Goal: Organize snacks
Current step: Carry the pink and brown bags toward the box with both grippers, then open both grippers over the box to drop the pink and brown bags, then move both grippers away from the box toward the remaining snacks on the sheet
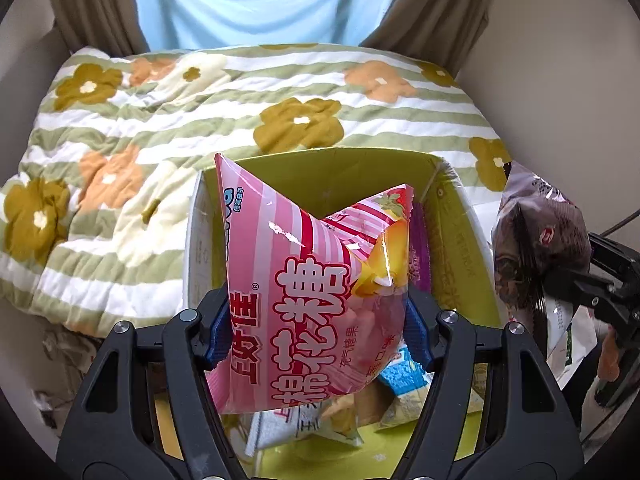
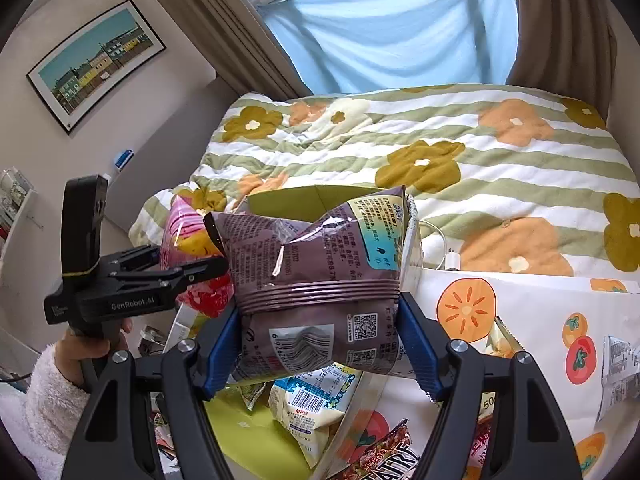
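Behind everything lies a flowered quilt (image 1: 200, 120) on a bed. Left gripper (image 1: 316, 328) clamps a pink marshmallow bag (image 1: 304, 280) above an open green box (image 1: 360, 168) holding other snack packets, seemingly for dropping in. Right gripper (image 2: 320, 344) pinches a brown snack bag (image 2: 316, 272) just beside it, near the box's rim; room inside looks tight.

Home bedroom, flowered quilt (image 2: 460, 160) on bed, curtained window (image 2: 384, 20), framed picture (image 2: 96, 64) on wall

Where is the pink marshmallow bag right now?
In the left wrist view, the pink marshmallow bag sits centre, clamped in the left gripper above the green box.
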Motion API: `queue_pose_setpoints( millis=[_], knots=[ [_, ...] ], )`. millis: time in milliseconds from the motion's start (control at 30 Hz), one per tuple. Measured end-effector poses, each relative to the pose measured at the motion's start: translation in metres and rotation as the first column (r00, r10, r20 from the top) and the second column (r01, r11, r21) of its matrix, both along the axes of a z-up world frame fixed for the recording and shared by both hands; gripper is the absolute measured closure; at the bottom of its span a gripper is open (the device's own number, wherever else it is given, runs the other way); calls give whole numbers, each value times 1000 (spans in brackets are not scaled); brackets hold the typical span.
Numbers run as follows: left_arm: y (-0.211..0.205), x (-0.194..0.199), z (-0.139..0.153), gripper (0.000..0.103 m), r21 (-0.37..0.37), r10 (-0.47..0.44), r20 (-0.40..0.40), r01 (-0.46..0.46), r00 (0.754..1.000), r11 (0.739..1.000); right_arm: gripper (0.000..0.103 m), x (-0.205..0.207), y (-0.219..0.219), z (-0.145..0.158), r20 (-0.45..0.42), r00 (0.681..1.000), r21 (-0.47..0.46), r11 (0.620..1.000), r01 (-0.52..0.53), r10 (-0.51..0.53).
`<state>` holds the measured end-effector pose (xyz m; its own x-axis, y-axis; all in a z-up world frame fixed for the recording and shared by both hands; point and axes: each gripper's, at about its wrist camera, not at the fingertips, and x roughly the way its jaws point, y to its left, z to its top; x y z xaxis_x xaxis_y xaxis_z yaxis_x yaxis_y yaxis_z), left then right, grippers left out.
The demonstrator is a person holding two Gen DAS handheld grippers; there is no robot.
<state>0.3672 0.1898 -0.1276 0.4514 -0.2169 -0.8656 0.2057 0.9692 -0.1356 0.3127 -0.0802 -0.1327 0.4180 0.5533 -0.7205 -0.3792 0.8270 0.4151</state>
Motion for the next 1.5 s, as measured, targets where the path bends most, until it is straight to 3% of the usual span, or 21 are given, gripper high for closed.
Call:
queue_pose_setpoints(
  millis=[267,333,367,400,767,1167,1267,1333,1400,1500],
  knots=[
    [1,38,-20,34,27,-66,-27,66,997,997,34,8,32,-19,-19,998,-120,991,55,-58],
    [1,41,-22,22,10,-70,-31,70,997,998,34,8,35,-22,-19,998,-142,988,51,-55],
    [2,42,-22,8,15,-66,-31,67,997,998,34,8,37,-22,-14,999,-156,987,47,-50],
    [1,41,-22,3,26,-60,-24,61,998,998,34,8,39,-21,-8,999,-170,985,42,-44],
    [24,0,-2,2,14,84,4,-84,996,996,34,-7,51,-14,53,998,-215,976,-23,36],
    [42,-41,11,2,6,207,46,-207,977,978,31,-9,80,-32,15,994,-216,971,-101,107],
    [49,-50,16,2,34,236,74,-239,969,970,24,-12,84,-36,20,994,-187,977,-106,112],
    [53,-56,18,2,29,249,82,-252,965,967,0,-17,86,-35,30,993,-153,982,-111,117],
    [56,-61,18,2,22,259,75,-262,963,965,0,-23,86,-33,50,991,-119,985,-121,128],
    [58,-72,17,2,-11,265,62,-264,962,964,0,-34,87,-30,80,989,-141,984,-111,123]
  ],
)
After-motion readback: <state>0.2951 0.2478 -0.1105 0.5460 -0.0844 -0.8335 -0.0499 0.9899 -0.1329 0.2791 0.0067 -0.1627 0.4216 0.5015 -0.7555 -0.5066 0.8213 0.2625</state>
